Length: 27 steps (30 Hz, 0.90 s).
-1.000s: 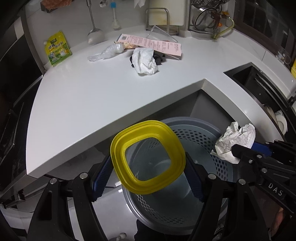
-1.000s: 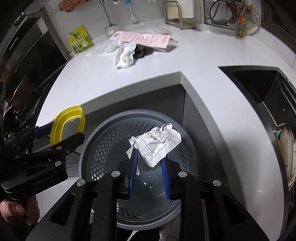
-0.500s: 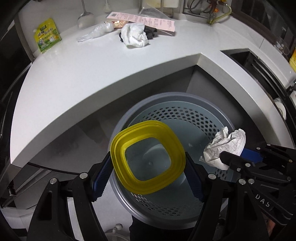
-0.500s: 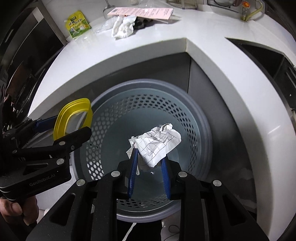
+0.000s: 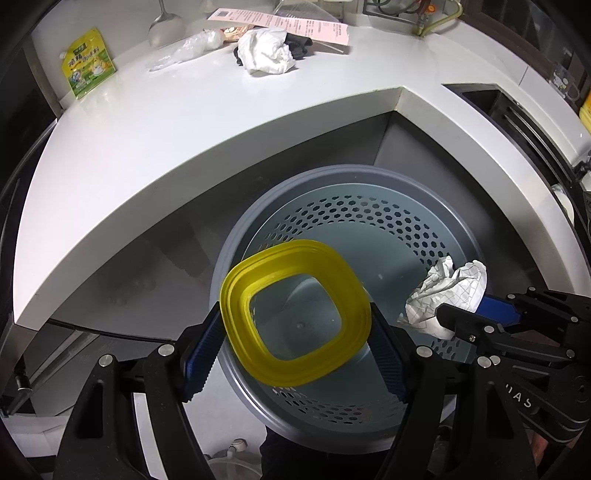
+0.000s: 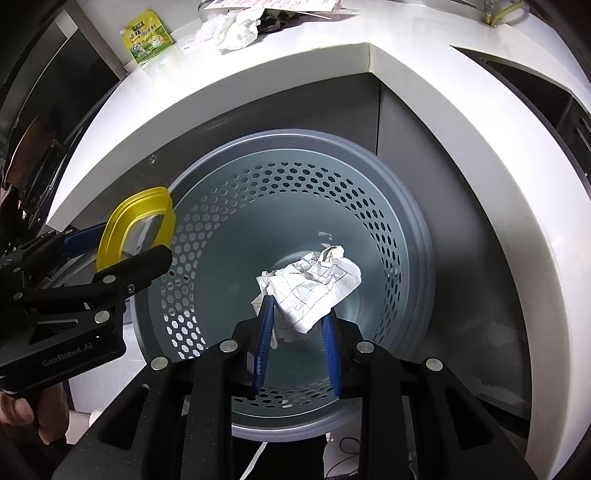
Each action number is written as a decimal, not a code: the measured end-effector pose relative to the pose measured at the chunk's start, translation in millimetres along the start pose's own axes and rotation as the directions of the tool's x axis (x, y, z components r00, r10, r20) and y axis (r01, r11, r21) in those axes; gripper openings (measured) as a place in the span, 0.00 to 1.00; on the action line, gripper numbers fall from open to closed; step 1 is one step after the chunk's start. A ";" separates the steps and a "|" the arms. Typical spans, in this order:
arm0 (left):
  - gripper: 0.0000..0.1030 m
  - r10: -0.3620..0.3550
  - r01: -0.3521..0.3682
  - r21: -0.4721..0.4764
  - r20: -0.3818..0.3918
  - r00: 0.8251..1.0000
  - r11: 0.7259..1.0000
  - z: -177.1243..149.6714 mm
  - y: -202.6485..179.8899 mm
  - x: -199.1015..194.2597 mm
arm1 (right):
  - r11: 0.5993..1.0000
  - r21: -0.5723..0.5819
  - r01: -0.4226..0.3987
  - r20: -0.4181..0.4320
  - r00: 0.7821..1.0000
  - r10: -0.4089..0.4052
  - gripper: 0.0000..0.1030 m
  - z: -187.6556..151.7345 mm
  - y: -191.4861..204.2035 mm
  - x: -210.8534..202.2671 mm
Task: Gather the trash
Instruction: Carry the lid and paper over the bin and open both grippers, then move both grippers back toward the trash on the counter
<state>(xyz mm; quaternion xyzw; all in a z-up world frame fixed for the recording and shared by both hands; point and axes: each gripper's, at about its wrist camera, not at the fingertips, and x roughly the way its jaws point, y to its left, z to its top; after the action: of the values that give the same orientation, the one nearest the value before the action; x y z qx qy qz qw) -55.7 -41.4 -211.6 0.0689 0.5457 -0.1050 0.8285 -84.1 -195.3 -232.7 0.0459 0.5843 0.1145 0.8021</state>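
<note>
Neither piece is binned yet: over the empty grey bin [image 6: 295,229], the left gripper [image 5: 295,343] clamps a yellow lid [image 5: 295,312], the right gripper [image 6: 297,325] pinches crumpled paper [image 6: 314,284], and more litter [image 5: 266,55] waits on the surface [image 5: 177,129].

White counter [image 5: 155,147]; ladle [image 5: 164,26] at back.

Lid [image 5: 295,314] sitting between left gripper [image 5: 295,347] jaws, over bin [image 5: 406,236] mouth. Crumpled paper [image 6: 314,288] sitting between right gripper [image 6: 297,343] jaws, above bin interior. Counter [image 5: 184,129] lying beyond both jaws, carrying tissue [image 5: 266,51], sachet [image 5: 86,62], leaflet [image 5: 280,22].
</note>
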 end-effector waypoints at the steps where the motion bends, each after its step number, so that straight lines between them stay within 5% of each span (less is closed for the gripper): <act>1: 0.71 0.001 -0.001 -0.003 -0.002 1.000 1.000 -0.3 0.3 0.5 | 1.000 0.000 0.001 -0.001 1.000 -0.001 0.25 -0.2 -0.1 0.0; 8: 0.73 -0.005 0.005 -0.014 -0.008 1.000 1.000 0.6 1.7 1.5 | 1.000 0.009 0.004 0.006 1.000 -0.004 0.27 2.6 -2.3 -0.4; 17: 0.82 0.004 -0.004 -0.025 -0.011 1.000 1.000 1.2 3.2 -0.6 | 0.999 0.046 0.010 0.042 0.999 -0.012 0.53 1.6 -9.7 -10.3; 27: 0.83 0.017 -0.017 -0.038 -0.010 1.000 0.999 2.1 7.3 -4.8 | 0.999 0.051 0.000 0.052 0.999 -0.003 0.53 2.1 -14.1 -16.4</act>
<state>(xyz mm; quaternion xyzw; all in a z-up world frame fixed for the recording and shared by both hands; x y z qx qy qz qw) -53.9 -34.4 -206.3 0.0583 0.5508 -0.0872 0.8280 -85.0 -212.7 -219.8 0.0689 0.5661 0.0978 0.8156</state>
